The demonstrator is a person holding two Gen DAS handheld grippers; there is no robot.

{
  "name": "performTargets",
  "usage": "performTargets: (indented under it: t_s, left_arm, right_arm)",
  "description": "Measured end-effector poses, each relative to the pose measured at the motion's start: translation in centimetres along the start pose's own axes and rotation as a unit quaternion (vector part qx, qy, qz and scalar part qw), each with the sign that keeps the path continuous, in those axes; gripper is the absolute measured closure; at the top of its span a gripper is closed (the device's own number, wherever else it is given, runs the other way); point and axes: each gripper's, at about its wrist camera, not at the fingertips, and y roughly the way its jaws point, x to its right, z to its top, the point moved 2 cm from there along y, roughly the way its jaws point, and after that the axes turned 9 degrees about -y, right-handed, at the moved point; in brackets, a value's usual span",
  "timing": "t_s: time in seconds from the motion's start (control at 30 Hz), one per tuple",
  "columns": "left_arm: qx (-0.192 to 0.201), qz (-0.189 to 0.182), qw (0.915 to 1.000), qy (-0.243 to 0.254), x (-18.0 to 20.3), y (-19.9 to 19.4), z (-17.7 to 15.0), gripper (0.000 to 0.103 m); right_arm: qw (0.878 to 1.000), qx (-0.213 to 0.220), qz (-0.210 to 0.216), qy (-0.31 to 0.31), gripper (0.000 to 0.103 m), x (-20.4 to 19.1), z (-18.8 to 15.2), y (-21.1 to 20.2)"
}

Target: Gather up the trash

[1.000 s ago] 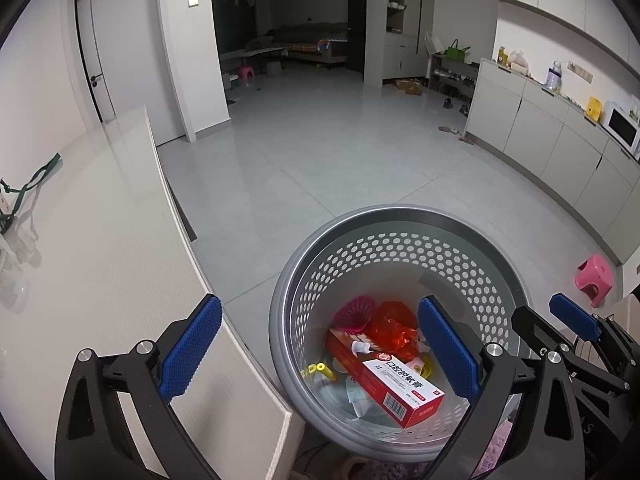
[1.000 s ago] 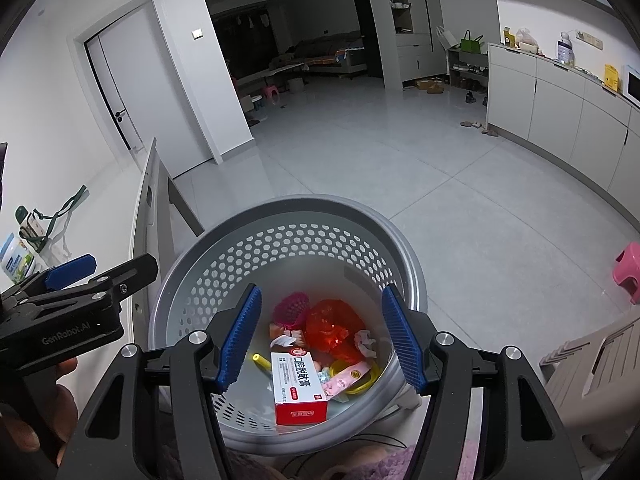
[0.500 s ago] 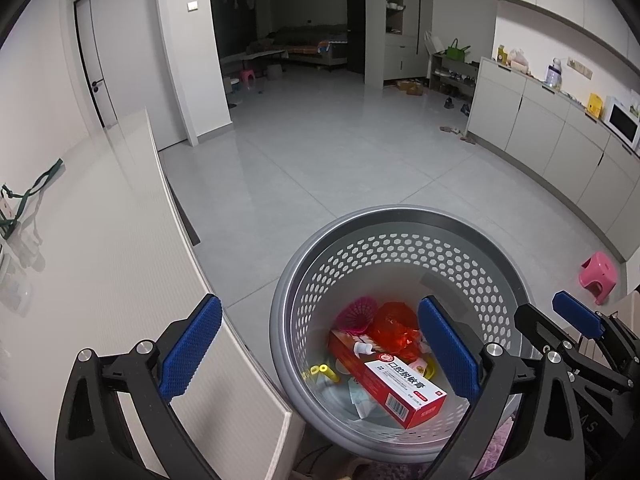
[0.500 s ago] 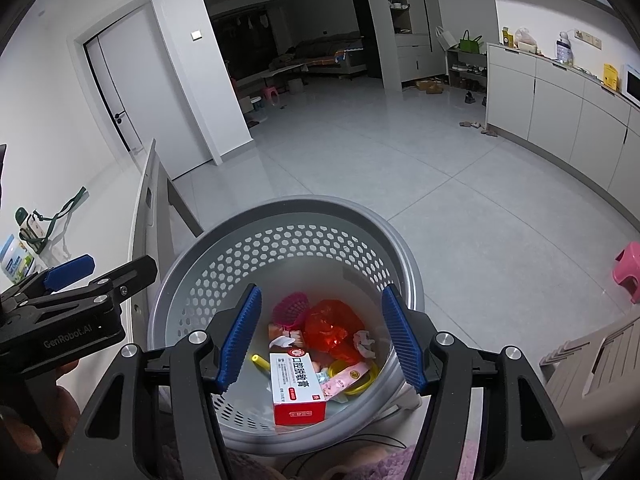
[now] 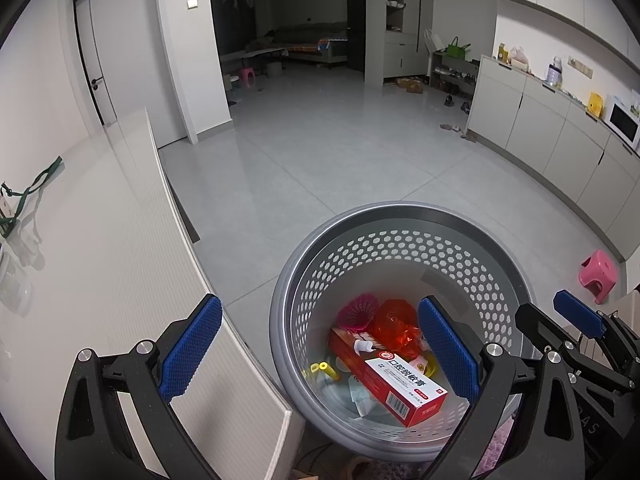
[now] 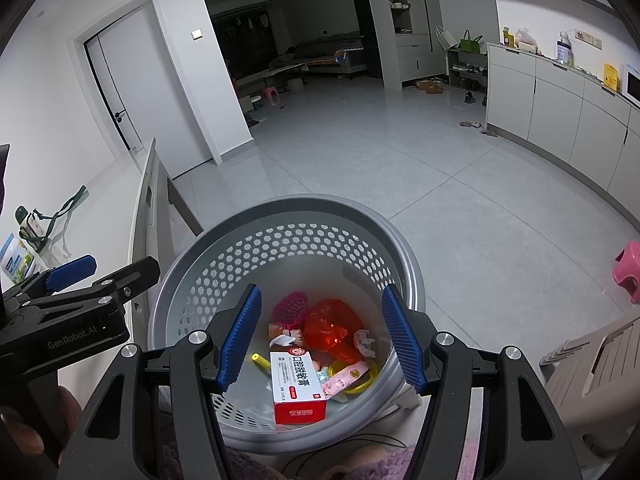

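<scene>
Nothing has moved since before: both the left gripper (image 5: 318,348) and right gripper (image 6: 320,340) hang released above the basket (image 6: 224,252), where the light, stiff red box (image 6: 298,384) is best gripped across its narrow sides.

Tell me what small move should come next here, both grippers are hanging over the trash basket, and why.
Probably swing the left gripper back toward the white table to look for more trash. Both it and the right gripper are open and empty, and the red box already lies inside the grey basket.
</scene>
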Motion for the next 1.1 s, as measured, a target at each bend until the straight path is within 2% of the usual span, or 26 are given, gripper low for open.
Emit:
performTargets:
  t_s: [1.1]
  left_arm:
    - [-0.003, 0.000, 1.0000, -0.005, -0.31, 0.09, 0.08, 0.006]
  right_arm:
    - [1.000, 0.000, 0.002, -0.001, 0.043, -0.16, -0.13, 0.02]
